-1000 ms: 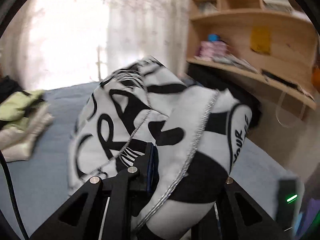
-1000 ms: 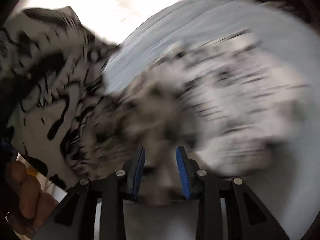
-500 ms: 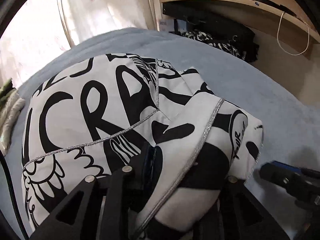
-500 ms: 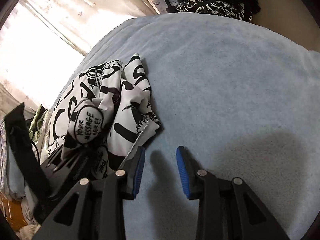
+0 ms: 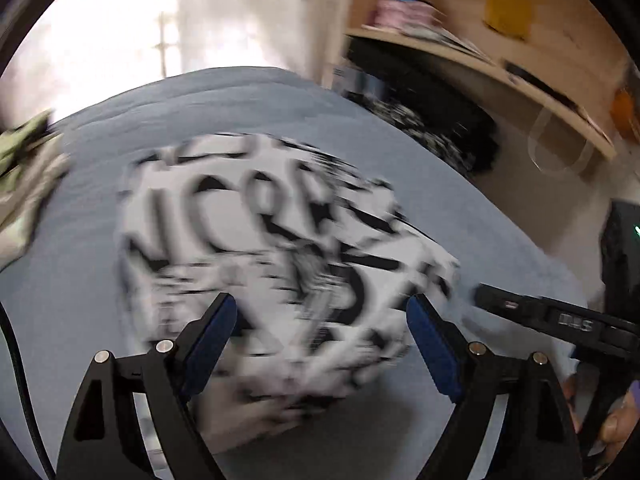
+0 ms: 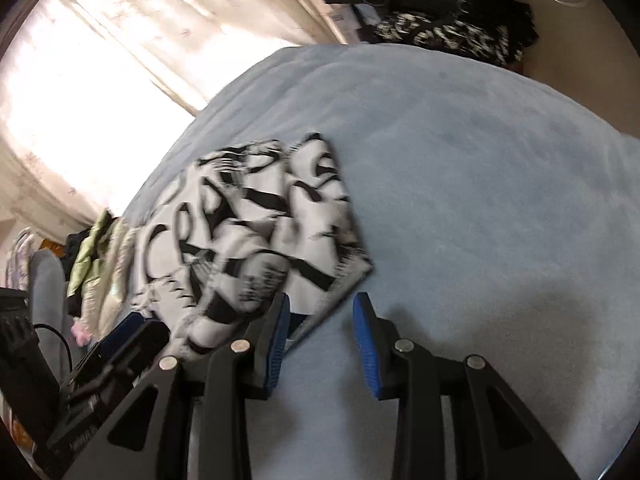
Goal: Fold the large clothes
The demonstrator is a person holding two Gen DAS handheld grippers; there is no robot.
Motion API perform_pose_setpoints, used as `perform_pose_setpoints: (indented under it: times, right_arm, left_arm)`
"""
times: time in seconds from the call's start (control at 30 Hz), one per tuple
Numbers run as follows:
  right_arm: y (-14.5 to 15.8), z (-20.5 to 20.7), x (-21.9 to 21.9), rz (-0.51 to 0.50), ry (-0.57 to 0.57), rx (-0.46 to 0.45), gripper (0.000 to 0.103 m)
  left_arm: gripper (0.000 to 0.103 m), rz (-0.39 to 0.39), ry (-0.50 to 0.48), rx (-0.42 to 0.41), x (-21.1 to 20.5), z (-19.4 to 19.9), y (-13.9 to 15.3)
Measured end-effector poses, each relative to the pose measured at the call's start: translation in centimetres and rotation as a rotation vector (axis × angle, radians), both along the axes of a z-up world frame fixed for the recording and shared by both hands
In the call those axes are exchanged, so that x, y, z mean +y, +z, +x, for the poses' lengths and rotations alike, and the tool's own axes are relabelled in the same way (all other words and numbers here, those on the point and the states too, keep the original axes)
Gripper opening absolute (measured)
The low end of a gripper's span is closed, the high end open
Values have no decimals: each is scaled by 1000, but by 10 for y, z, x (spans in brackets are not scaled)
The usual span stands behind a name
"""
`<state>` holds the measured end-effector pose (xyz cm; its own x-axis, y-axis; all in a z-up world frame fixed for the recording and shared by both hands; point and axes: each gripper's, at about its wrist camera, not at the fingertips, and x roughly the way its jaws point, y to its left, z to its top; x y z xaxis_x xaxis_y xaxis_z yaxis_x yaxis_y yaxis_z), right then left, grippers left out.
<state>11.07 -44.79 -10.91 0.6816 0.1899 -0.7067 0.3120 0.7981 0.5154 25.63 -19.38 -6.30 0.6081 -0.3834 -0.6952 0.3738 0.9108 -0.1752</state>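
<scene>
Left tool [image 5: 322, 316] jaws have just been opening, dropping the folded black-and-white garment [image 5: 276, 256] on the bed [image 5: 460, 420]; right tool [image 6: 320, 308], at its 4 o'clock, stays parted, empty.
</scene>
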Motion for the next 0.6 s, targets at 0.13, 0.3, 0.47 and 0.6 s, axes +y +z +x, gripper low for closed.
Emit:
perform_pose_setpoints:
  times: [0.13, 0.3, 0.47, 0.6]
  right_arm:
    - [22, 18, 2, 33, 50, -17, 43]
    - [23, 62, -14, 126, 101, 13, 51]
    - [-7, 108, -18, 249, 219, 146, 51]
    - [-25, 131, -5, 286, 328, 179, 51]
  left_arm:
    - [86, -17, 157, 56, 48, 17, -3]
    - [78, -33, 273, 162, 95, 37, -29]
    - [77, -107, 278, 192, 106, 49, -46]
    - [77, -126, 262, 191, 106, 61, -59]
